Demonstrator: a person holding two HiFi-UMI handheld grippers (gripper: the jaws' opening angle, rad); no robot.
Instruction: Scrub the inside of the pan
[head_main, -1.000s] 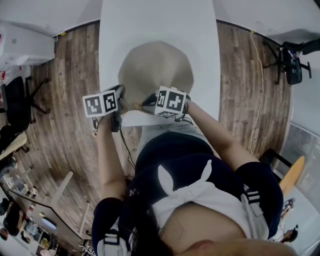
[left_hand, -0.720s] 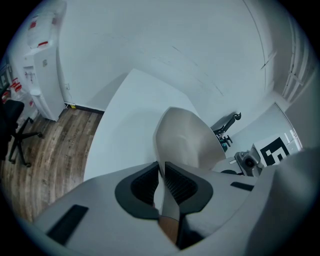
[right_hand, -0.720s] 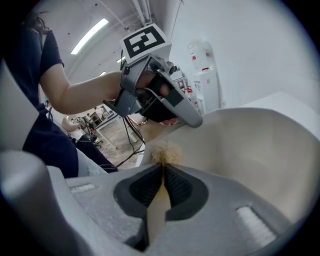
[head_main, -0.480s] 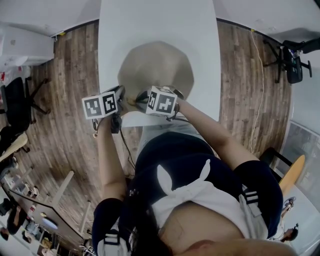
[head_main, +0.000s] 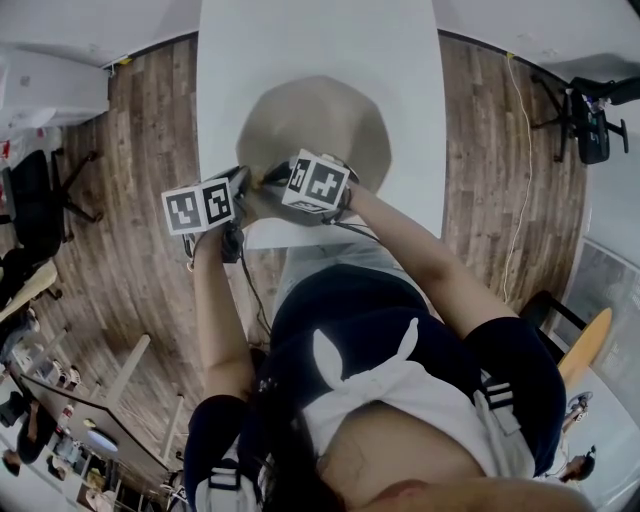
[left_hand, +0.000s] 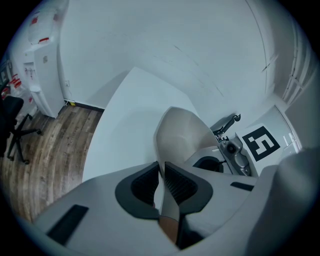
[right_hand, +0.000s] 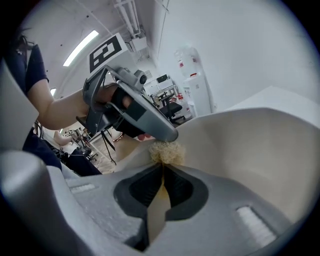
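left tongs (left_hand: 161, 182) clamped on the handle (left_hand: 168, 226) of beige round pan (head_main: 320, 125), its 7 o'clock side | right tongs (right_hand: 162, 185) nearer, pinching pale fuzzy scrubber (right_hand: 166, 151) | bare inside lies toward 1 o'clock

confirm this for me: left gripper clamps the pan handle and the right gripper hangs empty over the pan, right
Not quite. The right gripper is not empty: its jaws are shut on a tan scrubber whose fuzzy head sits inside the pan, as the right gripper view shows. The left gripper does clamp the pan handle.
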